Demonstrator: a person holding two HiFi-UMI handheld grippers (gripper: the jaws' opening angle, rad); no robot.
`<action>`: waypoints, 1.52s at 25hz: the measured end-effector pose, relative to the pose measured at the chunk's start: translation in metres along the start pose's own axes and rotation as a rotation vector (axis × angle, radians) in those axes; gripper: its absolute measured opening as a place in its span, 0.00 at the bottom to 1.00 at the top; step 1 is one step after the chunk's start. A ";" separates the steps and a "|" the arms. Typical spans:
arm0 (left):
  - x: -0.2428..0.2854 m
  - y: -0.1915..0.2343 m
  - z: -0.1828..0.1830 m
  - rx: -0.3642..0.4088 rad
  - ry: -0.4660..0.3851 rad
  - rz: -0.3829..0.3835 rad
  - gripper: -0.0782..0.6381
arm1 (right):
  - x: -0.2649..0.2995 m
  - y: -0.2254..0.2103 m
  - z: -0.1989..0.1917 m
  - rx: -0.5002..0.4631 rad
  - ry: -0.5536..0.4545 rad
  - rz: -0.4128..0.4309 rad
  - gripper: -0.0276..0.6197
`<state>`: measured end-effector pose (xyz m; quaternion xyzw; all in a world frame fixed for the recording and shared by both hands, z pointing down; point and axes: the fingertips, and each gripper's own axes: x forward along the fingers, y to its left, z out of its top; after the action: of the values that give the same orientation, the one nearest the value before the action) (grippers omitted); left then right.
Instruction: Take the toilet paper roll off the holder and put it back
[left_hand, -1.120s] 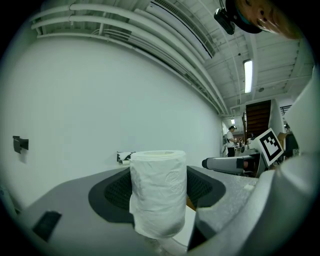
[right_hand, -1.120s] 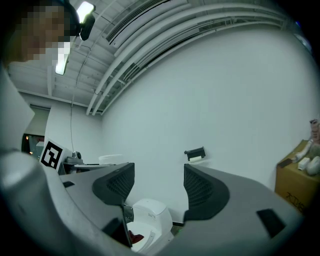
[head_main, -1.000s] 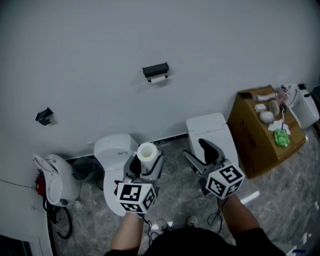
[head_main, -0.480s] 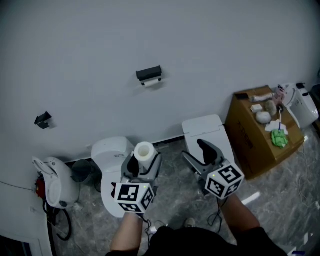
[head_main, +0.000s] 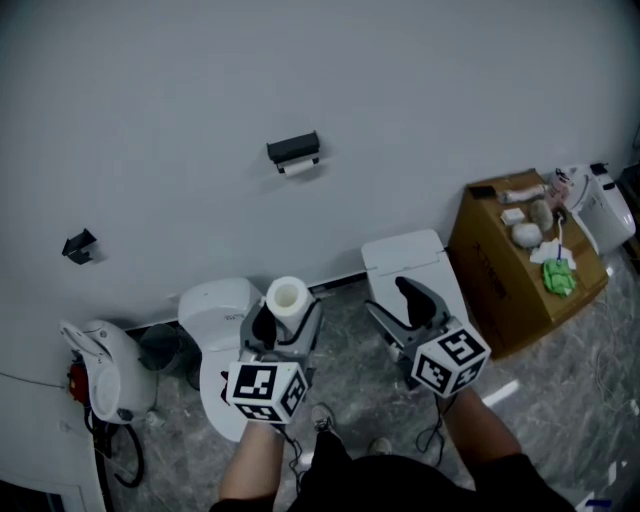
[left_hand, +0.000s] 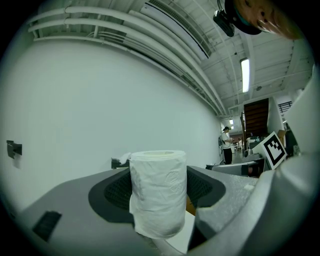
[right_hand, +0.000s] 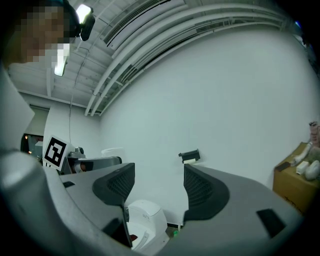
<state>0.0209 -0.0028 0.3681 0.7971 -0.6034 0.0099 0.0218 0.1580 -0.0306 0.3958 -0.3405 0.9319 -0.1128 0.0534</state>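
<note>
Nothing can be read. Small dark print on the left toilet (head_main: 215, 300) and faint print on the box (head_main: 490, 275) side are too small. Cubes on the left hand-held gripper (head_main: 288, 318) and right hand-held gripper (head_main: 390, 303) bear only square black-and-white markers

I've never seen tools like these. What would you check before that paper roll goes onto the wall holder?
1. Toilet paper roll held upright between the jaws of the left gripper: ok.
2. Right gripper open and empty, free to help: ok.
3. Holder in sight on the wall, with nothing between it and the roll: ok.
4. Holder free to take the roll: cannot tell, as something white hangs under it.
</note>
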 end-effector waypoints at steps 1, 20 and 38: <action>0.004 0.005 0.000 -0.001 -0.002 -0.004 0.54 | 0.005 -0.001 0.000 -0.002 0.001 -0.005 0.50; 0.099 0.184 0.008 -0.027 -0.012 -0.123 0.54 | 0.193 -0.005 -0.001 -0.019 -0.005 -0.130 0.51; 0.157 0.290 0.015 -0.046 -0.041 -0.166 0.54 | 0.310 -0.005 -0.006 -0.050 0.001 -0.159 0.51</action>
<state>-0.2161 -0.2333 0.3668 0.8436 -0.5358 -0.0221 0.0282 -0.0761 -0.2335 0.3955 -0.4145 0.9045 -0.0937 0.0351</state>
